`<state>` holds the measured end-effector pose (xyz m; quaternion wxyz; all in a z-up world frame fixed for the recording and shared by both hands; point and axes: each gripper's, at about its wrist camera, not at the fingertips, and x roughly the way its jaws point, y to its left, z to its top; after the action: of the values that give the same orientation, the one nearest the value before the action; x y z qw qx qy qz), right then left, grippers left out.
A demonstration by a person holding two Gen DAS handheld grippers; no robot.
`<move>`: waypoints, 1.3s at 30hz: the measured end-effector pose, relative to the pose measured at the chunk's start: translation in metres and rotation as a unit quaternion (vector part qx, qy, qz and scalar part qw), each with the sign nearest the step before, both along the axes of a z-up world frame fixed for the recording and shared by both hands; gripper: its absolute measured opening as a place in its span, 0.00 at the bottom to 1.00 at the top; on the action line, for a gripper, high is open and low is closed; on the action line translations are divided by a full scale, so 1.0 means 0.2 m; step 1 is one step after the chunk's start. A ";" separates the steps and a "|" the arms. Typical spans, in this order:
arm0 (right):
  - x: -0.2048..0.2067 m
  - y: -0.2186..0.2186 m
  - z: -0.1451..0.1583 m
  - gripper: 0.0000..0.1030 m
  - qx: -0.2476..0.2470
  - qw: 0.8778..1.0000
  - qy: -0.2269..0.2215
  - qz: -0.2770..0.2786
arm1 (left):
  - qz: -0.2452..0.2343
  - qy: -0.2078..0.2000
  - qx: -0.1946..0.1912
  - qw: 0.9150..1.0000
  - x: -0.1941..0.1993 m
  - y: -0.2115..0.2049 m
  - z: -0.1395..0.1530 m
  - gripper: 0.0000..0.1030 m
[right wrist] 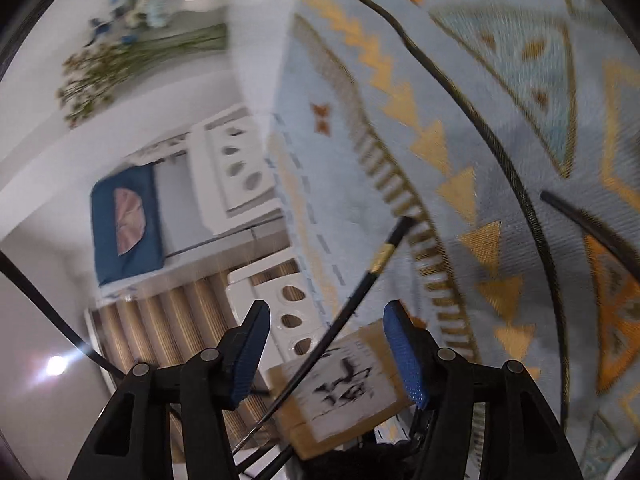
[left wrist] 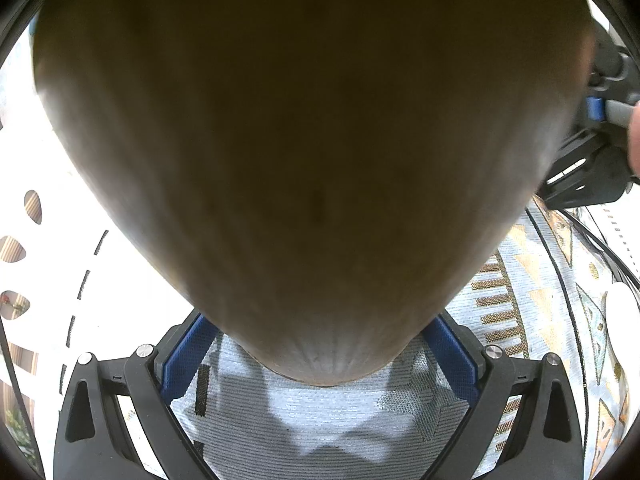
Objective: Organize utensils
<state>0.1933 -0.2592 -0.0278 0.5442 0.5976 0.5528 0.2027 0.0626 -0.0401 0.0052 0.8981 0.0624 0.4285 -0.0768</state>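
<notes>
The left gripper's (left wrist: 320,360) jaws clamp a big brown rounded object (left wrist: 312,140) that blocks most of its view. The right gripper's (right wrist: 326,354) jaws stand apart around a black chopstick (right wrist: 372,268), not pressing it, above a paper-labelled box (right wrist: 344,392) and the patterned cloth (right wrist: 480,120) on the surface.

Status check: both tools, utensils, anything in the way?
Left tool clamped on big brown rounded object, fills its view. Right tool open, black chopstick loose in the gap, above a brown box. Black cable across the cloth nearby.
</notes>
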 end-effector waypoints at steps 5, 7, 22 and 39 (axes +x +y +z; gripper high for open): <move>0.08 0.09 -0.08 0.40 -0.003 1.000 0.025 0.018 | 0.000 0.000 0.000 1.000 0.00 0.00 0.00 0.97; 0.09 0.10 -0.09 0.24 -0.005 0.999 0.024 0.025 | 0.000 0.000 0.000 1.000 0.00 0.00 0.00 0.97; -0.05 -0.01 0.69 0.09 -0.124 0.975 -0.183 -0.001 | 0.000 0.000 0.000 1.000 0.00 -0.01 0.00 0.97; -0.07 -0.04 0.74 0.79 -0.121 0.971 -0.207 -0.017 | -0.001 0.001 -0.001 1.000 0.00 -0.01 0.00 0.97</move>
<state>0.1783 -0.2663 0.1210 0.7182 0.4817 0.4384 0.2447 0.0629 -0.0421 0.0056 0.8979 0.0613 0.4290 -0.0780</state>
